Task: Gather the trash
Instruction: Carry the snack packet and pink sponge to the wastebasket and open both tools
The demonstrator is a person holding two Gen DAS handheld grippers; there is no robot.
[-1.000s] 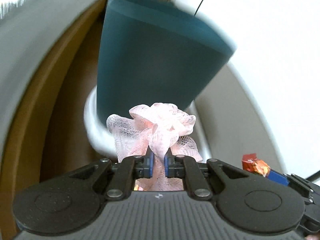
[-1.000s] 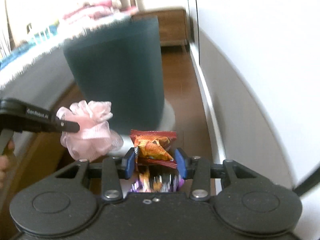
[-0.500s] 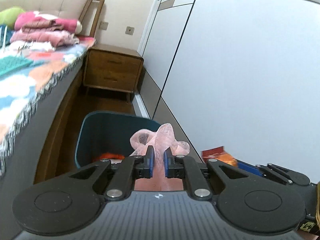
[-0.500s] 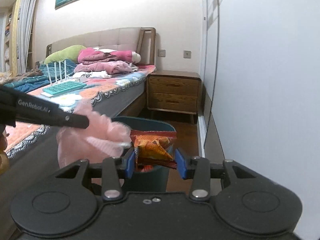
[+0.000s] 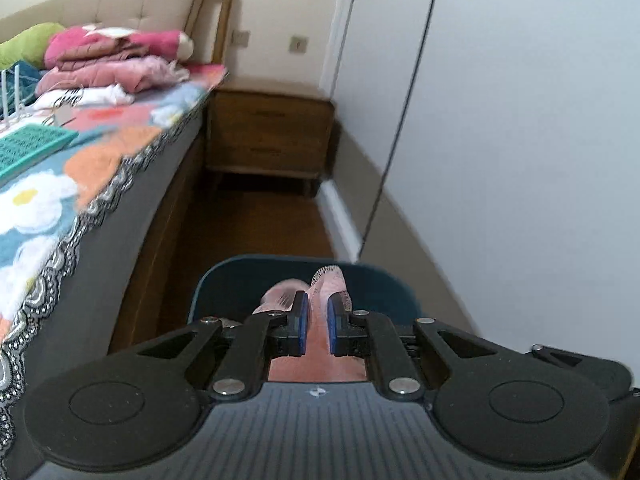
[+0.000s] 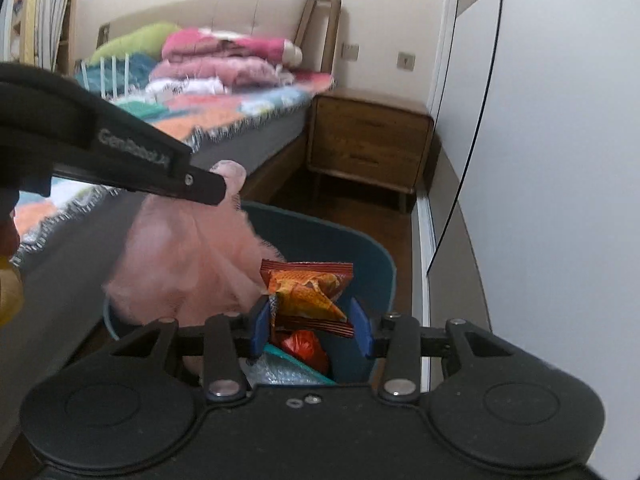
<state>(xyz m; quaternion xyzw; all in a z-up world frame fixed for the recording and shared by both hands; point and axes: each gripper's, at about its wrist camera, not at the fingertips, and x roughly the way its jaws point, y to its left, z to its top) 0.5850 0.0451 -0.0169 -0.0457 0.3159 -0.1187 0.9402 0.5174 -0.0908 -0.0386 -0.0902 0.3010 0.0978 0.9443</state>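
My left gripper is shut on a pink mesh puff, which hangs over the open dark teal bin. In the right wrist view the same pink puff droops from the left gripper above the bin's left side. My right gripper is shut on an orange and red snack packet, held over the teal bin. Inside the bin lie a red wrapper and a teal-edged plastic packet.
A bed with a flowered cover and folded pink clothes runs along the left. A wooden nightstand stands beyond the bin. White wardrobe doors line the right. Brown wooden floor shows between bed and wardrobe.
Both grippers have risen from beside the bin's outer wall to above its open rim, carrying the puff and the packet. The bin's inside has come into view.
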